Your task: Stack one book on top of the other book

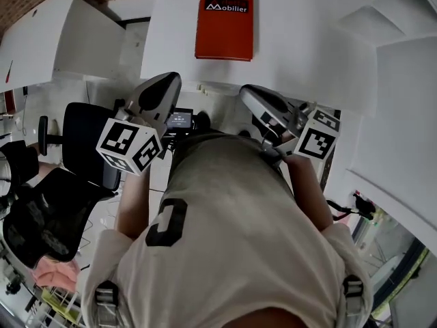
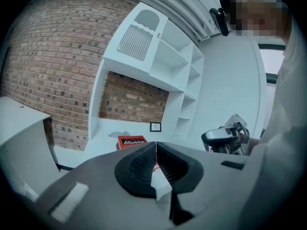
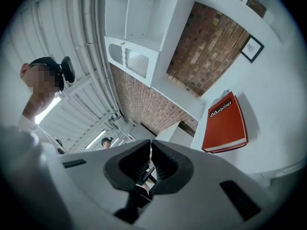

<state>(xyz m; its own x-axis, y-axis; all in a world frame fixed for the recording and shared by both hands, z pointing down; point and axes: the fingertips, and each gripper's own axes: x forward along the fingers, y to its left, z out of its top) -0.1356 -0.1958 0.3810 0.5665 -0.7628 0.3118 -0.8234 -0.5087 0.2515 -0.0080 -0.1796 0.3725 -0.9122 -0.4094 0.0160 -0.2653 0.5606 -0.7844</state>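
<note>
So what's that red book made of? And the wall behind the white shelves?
The red book looks like paper pages in a smooth cover, probably card: a pale page edge shows under the red. The wall looks like rough, matt brick: reddish blocks with pale mortar lines.

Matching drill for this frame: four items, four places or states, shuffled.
1 red book
2 left gripper
3 black chair
4 framed picture

A jaws shut, nothing between them
B on the floor
C flat on the white table
D upright by the brick wall

Pairs: 1-C, 2-A, 3-B, 4-D
</note>
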